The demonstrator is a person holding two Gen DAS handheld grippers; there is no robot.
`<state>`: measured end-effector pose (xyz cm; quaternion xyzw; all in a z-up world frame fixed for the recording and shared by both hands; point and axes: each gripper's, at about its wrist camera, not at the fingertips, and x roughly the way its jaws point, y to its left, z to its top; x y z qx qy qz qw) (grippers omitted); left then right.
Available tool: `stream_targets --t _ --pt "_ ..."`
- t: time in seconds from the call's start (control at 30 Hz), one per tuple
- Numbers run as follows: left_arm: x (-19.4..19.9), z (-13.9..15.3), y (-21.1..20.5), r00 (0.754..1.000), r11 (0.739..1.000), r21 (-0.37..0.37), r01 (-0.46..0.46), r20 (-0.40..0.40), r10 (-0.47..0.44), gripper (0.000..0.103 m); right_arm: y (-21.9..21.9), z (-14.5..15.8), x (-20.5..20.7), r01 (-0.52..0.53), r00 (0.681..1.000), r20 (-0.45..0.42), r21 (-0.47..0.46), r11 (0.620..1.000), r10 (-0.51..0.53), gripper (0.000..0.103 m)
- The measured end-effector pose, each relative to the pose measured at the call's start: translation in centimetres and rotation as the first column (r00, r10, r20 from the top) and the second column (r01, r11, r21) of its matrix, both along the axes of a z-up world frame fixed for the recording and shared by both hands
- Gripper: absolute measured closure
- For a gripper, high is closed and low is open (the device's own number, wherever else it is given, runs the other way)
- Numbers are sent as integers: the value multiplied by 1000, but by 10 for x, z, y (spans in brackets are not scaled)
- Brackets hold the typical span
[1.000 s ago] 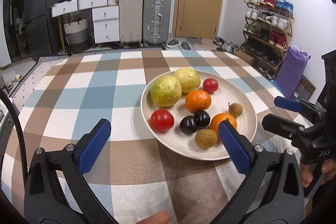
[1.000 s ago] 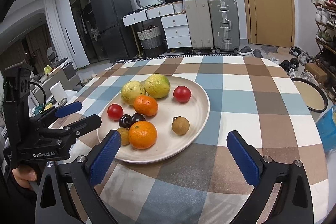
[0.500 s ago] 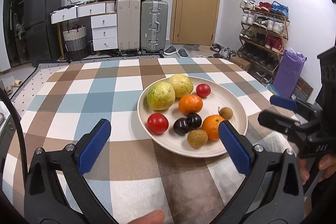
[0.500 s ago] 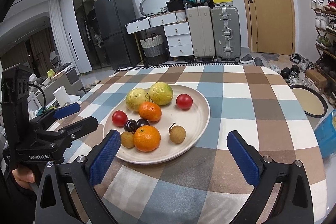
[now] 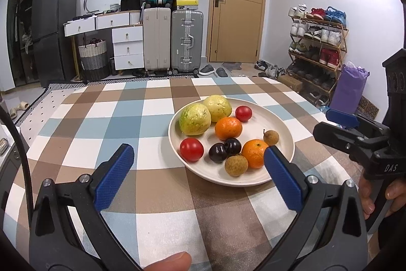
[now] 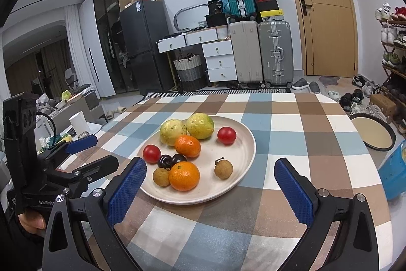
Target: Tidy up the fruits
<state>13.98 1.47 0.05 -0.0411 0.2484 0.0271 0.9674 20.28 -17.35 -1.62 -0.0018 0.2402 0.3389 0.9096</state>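
We hold both claws back from the cream plate (image 5: 284, 130), each spread wide and pinching nothing: the left claw (image 5: 196, 174) sits low over the checked counter (image 5: 121, 113) at the plate's near-left side, the right claw (image 6: 210, 184) at its near-right side.

All the fruit we can see lies on that plate. Two yellow-green guavas (image 5: 195, 118) touch each other at the far edge, with one orange (image 5: 228, 128) just in front of them and a red tomato (image 5: 243, 113) beside it. Nearer us sit a second tomato (image 5: 191, 149), two dark plums (image 5: 224, 148) pressed together, a second orange (image 5: 255, 153), and two brown longans (image 5: 236, 165), one touching that orange and one standing apart with its stem up.

This layout fits two stages: fruit gathered on the plate with like kinds yet to be paired, or a finished gathering with the claws drawn away. We cannot tell which from here.

If more sorting is wanted, we judge these cautions matter:
- Round fruit rolls, so we close across the widest part, from above.
- The plums and the near longan are crowded against the orange; a wide claw may nudge neighbours, so we come in from the open side.
- The plate is shallow, and a push could slide it on the cloth.
- Tomatoes and plums bruise, so we squeeze lightly.
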Motion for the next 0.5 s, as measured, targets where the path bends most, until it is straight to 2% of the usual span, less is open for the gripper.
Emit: stream_targets --t 0.5 --pt "0 1 0 1000 1000 -4 5 9 -5 1 2 0 -2 -6 1000 14 -5 1000 6 0"
